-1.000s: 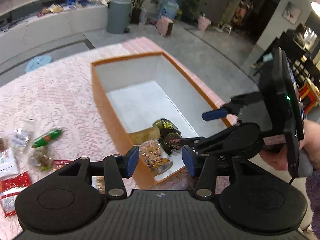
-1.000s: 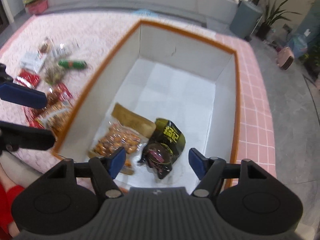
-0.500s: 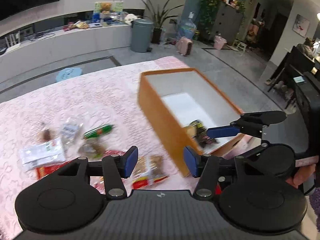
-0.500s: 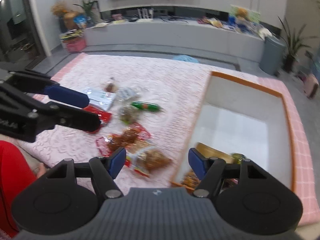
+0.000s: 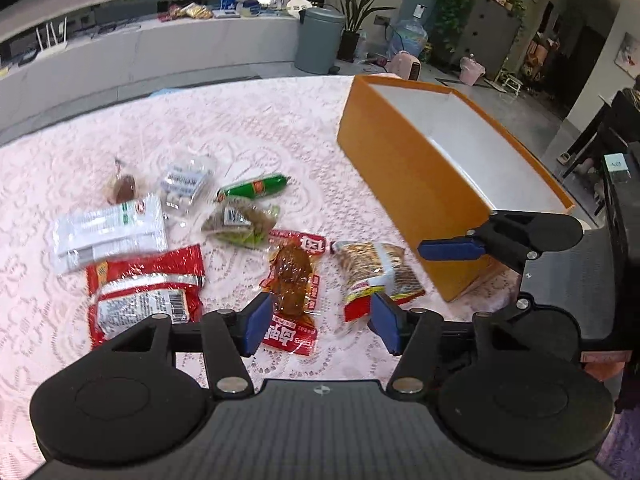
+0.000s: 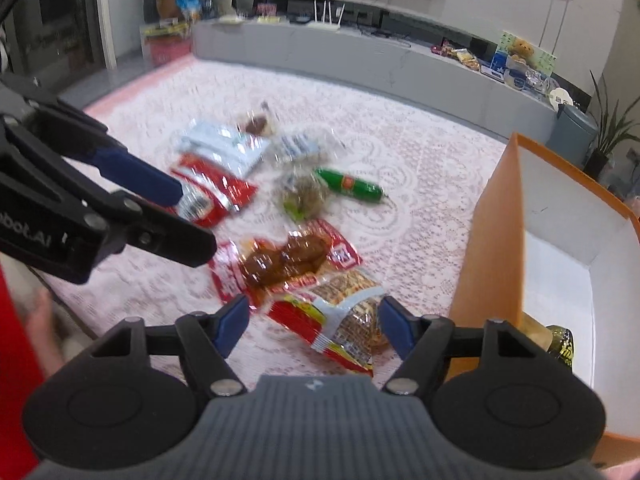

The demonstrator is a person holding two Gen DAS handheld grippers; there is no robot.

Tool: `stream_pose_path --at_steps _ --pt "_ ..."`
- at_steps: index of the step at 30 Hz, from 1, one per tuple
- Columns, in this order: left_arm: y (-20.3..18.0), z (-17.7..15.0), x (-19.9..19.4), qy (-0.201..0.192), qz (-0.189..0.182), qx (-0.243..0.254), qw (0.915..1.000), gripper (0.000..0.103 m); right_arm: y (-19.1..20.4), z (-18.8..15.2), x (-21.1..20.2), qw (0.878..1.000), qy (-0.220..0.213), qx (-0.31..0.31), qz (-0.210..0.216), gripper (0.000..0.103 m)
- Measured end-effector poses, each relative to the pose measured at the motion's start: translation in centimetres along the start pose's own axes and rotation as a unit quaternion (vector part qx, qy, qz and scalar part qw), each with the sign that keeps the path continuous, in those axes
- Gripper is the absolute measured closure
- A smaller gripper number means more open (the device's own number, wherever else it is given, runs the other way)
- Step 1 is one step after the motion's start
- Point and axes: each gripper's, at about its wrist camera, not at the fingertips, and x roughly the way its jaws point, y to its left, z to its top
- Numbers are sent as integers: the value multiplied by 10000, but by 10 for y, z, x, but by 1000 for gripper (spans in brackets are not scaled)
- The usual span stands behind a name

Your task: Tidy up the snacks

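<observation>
Snacks scattered on pink lace tablecloth [image 5: 60, 344], read left to right in left wrist view. At left: white flat packet [image 5: 110, 236], with small brown wrapped sweet [image 5: 122, 188] just above it and red foil bag [image 5: 146, 292] touching its lower edge. Right of sweet, clear bag of white candies [image 5: 186, 184]. Toward centre: green sausage stick [image 5: 254, 187], lying above clear pouch of greenish-brown filling [image 5: 240, 222]. Below that, red pack of brown braised meat [image 5: 294, 284], then peanut bag [image 5: 376, 272] just beside it, near foot of orange box [image 5: 416, 200] at right of frame. Box white inside, contents hidden from this view.

Left gripper [image 5: 320, 322] at bottom centre, blue pads spread wide, holding nothing, hovering over lower end of meat pack. Right gripper [image 5: 448, 249] seen side-on at right edge, in front of box's near corner.

Right wrist view, same order: left gripper [image 6: 136, 180] at left, over red foil bag [image 6: 216, 192]; meat pack [image 6: 280, 260] at centre; peanut bag [image 6: 344, 320] below it. Right gripper [image 6: 314, 326] at bottom centre, pads wide apart and empty, straddling peanut bag from above, contact unclear. Orange box [image 6: 492, 248] at right, with tan packet [image 6: 534, 330] and dark pouch [image 6: 562, 344] in near corner.
</observation>
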Motion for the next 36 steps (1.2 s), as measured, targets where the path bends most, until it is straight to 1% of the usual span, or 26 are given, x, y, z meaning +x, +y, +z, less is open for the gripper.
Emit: stream_pose_path --at_steps 1,6,12,16,18,20,23,26,28,30,31,33,36 --pt "4 -2 5 1 2 -51 10000 33 0 0 6 10000 49 -44 -27 26" --pt "17 -4 33 55 16 -240 9997 32 -2 2 24 9994 301 -90 -157 25" --pt "24 -7 70 268 189 56 9994 32 -3 4 47 9974 579 -96 -427 25" --pt "34 -8 83 291 108 -122 9994 32 -8 5 54 9972 630 26 -407 22" --pt "38 -7 88 331 33 -212 9992 32 -10 6 59 9967 680 102 -427 22" --pt "36 -6 91 254 13 -171 9995 32 -10 6 64 9961 751 110 -447 23" --pt "32 -6 95 198 53 -51 9998 35 -10 5 71 9951 851 116 -497 23" --pt "29 -6 97 106 94 23 9999 37 -11 6 73 9945 841 134 -605 28" --pt "28 -7 97 46 115 48 9999 45 -13 6 73 9941 839 194 -664 33" --pt "24 -8 97 8 129 132 9998 48 -14 6 74 9939 834 247 -676 35" --pt "21 -9 97 -10 148 213 9997 50 -14 6 74 9938 831 247 -694 38" --pt "16 -11 98 -51 182 389 9991 55 -13 5 74 9934 835 240 -746 40" --pt "14 -12 98 -100 135 411 9990 58 -13 5 74 9932 844 227 -774 44"
